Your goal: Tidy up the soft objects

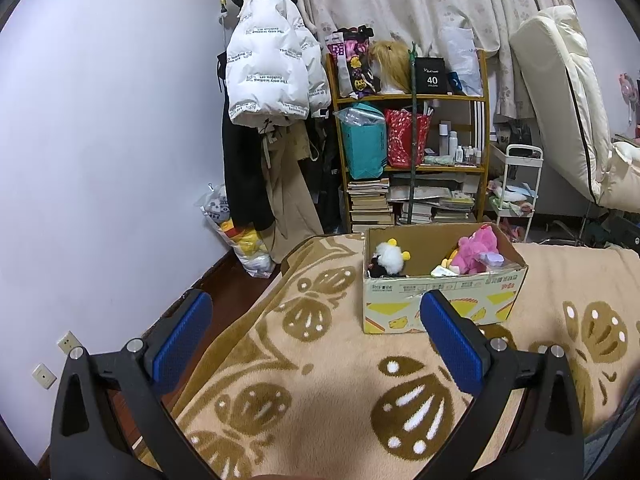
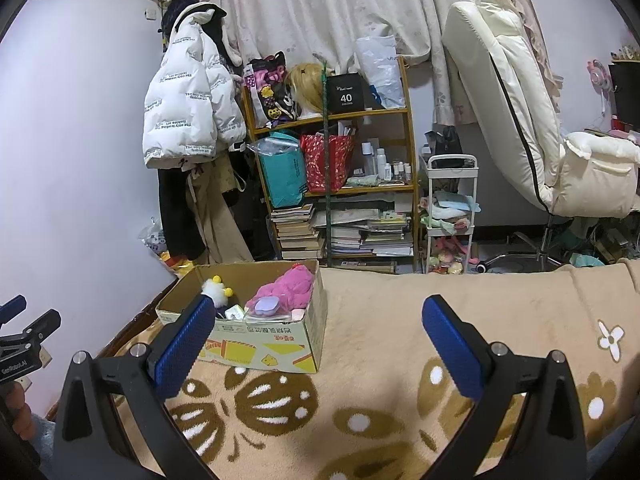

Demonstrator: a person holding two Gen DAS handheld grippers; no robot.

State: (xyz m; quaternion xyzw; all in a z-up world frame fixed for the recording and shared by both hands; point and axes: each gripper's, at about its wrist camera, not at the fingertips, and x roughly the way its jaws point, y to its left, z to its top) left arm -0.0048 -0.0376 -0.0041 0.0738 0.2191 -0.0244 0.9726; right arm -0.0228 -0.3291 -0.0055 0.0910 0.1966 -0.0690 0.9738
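Soft toys sit inside an open cardboard box (image 1: 442, 300) resting on a beige blanket (image 1: 328, 380) with a brown leaf pattern. In the box's left part lies a white fluffy toy (image 1: 389, 258) with yellow tips; in its right part lies a pink plush (image 1: 478, 248), with a small lilac item (image 1: 491, 258) just in front of it, touching. The right wrist view shows the same box from its other side.

Left claw (image 1: 316, 344): released, blue pads wide apart, nothing between them, hovering above the blanket near the box. Right claw (image 2: 320, 352): likewise spread and empty, above the blanket to the right of the box (its left pad overlaps the box front in view).

Behind the bed stand a wooden shelf (image 1: 412, 98) of bags and books, a hanging white puffer jacket (image 1: 272, 68), and a cream chair (image 2: 532, 120).
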